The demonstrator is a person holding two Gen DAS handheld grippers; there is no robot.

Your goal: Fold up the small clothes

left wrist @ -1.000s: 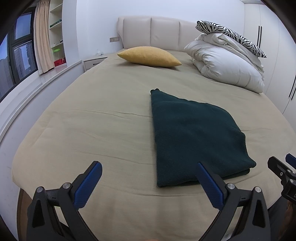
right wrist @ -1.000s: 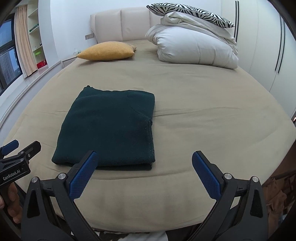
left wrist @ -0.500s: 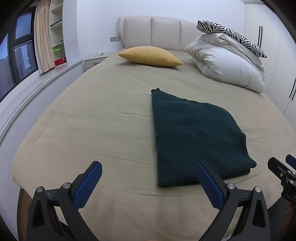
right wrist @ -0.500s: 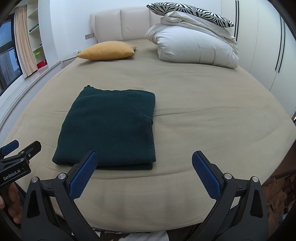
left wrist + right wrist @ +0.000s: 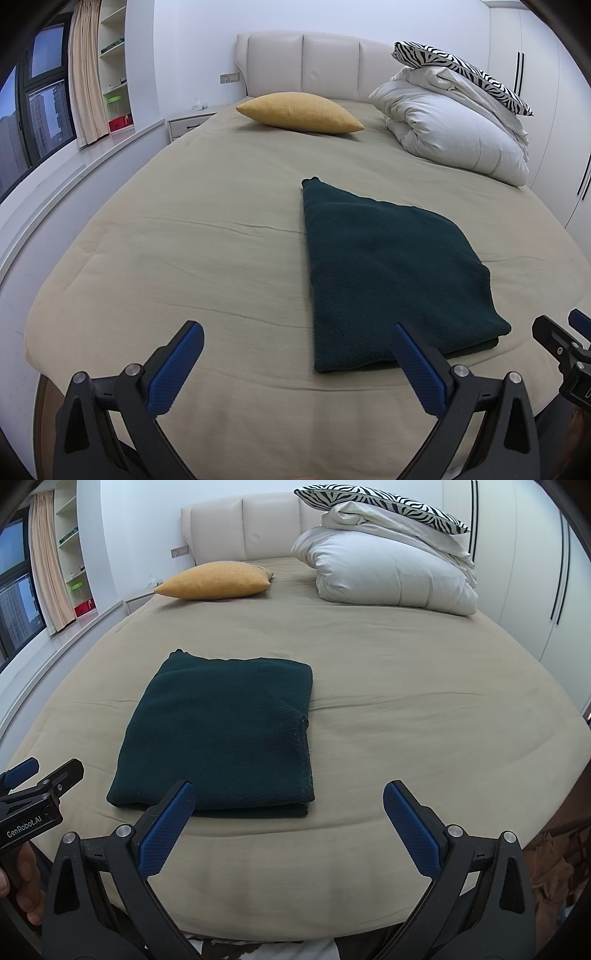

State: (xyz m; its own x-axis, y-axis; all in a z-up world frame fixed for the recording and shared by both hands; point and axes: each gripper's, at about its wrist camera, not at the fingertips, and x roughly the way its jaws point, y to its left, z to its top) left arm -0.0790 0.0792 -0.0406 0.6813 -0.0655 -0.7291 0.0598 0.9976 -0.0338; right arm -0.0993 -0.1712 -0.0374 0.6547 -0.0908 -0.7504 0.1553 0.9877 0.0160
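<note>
A dark green garment (image 5: 388,273) (image 5: 225,734) lies folded into a flat rectangle on the beige bed (image 5: 192,229) (image 5: 424,716), near the front edge. My left gripper (image 5: 295,343) hovers open over the bed's front edge, left of the garment, nothing between its blue pads. My right gripper (image 5: 290,805) is also open and empty, just before the garment's near right corner. Each gripper shows at the edge of the other's view, the right gripper (image 5: 561,347) and the left gripper (image 5: 40,786); a hand (image 5: 22,886) holds the left one.
A yellow cushion (image 5: 299,112) (image 5: 214,581) lies near the headboard. A folded white duvet (image 5: 454,140) (image 5: 388,566) with a zebra-print pillow (image 5: 461,72) on top sits at the back right. A window ledge (image 5: 74,166) runs along the left; wardrobe doors (image 5: 535,572) stand right.
Almost nothing has moved. Both views have shifted very slightly; the garment lies as before and both grippers stay open.
</note>
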